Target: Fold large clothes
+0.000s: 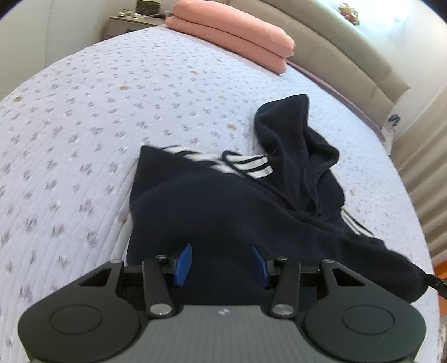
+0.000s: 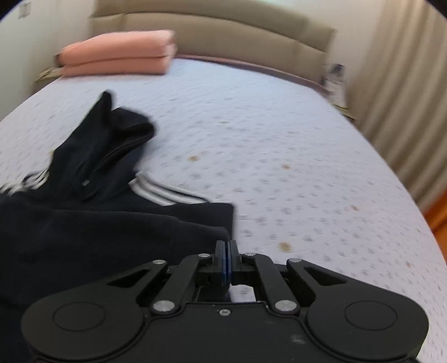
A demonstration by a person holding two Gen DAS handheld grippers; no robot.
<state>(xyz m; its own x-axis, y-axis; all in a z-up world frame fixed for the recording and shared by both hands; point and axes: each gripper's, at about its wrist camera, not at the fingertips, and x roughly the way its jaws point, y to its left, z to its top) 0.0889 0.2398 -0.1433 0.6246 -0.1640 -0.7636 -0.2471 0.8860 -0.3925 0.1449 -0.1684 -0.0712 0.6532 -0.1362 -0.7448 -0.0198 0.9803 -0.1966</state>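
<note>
A dark navy hoodie (image 1: pixel 223 206) with white sleeve stripes lies partly folded on the bed, hood (image 1: pixel 293 145) pointing toward the headboard. My left gripper (image 1: pixel 222 265) is open, its blue pads (image 1: pixel 183 264) hovering over the hoodie's near part with nothing between them. In the right wrist view the hoodie (image 2: pixel 97 223) lies to the left. My right gripper (image 2: pixel 226 261) is shut at the hoodie's right edge; whether cloth is pinched between the pads is hidden.
The bed has a pale lilac quilted cover (image 1: pixel 111 111). Two stacked pink pillows (image 1: pixel 232 36) lie near the beige headboard (image 2: pixel 223 42). A nightstand (image 1: pixel 131 22) stands at the back left. Curtains (image 2: pixel 405 97) hang on the right.
</note>
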